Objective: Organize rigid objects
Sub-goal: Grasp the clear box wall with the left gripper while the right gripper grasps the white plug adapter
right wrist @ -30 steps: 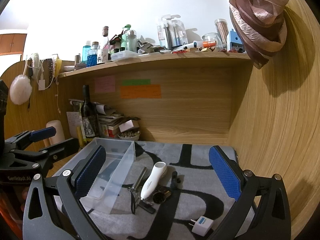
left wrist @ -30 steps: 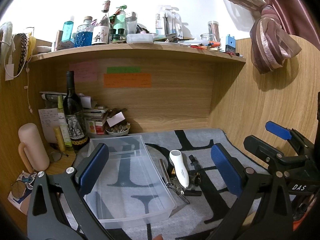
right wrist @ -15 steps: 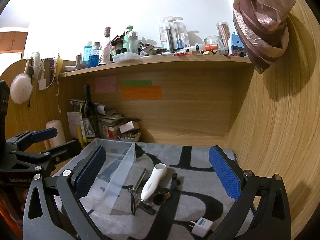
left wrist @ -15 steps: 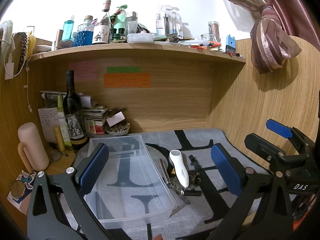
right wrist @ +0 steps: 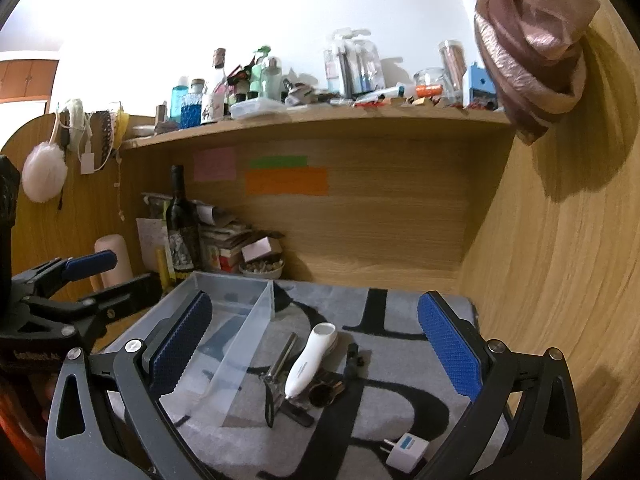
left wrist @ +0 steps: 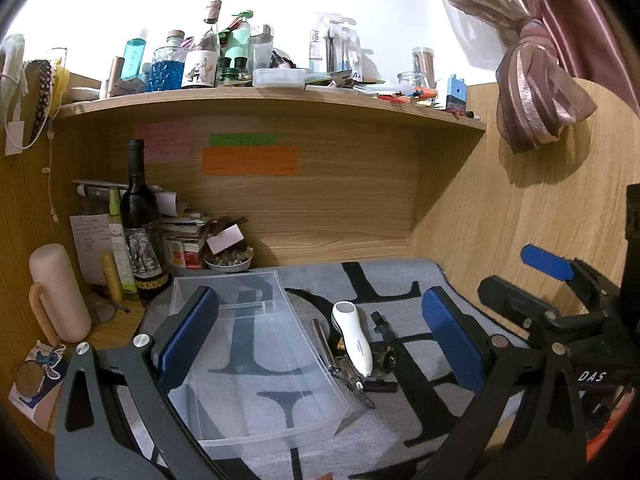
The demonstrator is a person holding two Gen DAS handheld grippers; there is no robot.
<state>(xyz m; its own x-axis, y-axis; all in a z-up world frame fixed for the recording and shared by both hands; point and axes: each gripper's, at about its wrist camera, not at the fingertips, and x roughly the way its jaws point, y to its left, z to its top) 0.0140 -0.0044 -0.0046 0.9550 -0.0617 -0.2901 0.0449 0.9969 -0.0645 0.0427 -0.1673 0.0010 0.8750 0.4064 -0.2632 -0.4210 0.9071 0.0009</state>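
A clear plastic box [left wrist: 256, 352] [right wrist: 236, 336] lies empty on the grey mat. Just right of it sits a small pile: a white handheld device [left wrist: 354, 342] [right wrist: 310, 358], a metal tool [left wrist: 323, 344] [right wrist: 280, 364] and some small black parts [left wrist: 382, 322] [right wrist: 352, 356]. A white plug adapter [right wrist: 406, 450] lies alone near the mat's front. My left gripper [left wrist: 316, 336] hangs open above the box and pile, holding nothing. My right gripper [right wrist: 312, 356] is open too, over the pile, and shows at the right of the left wrist view [left wrist: 548, 276].
A wine bottle [left wrist: 140, 224], a pink flask [left wrist: 58, 296], stacked papers and a bowl of pebbles [left wrist: 228, 260] crowd the back left corner. Wooden walls close the desk at back and right. A cluttered shelf [left wrist: 272, 100] runs overhead.
Both views have shifted only slightly; the right gripper has risen a little. Nothing on the mat has moved.
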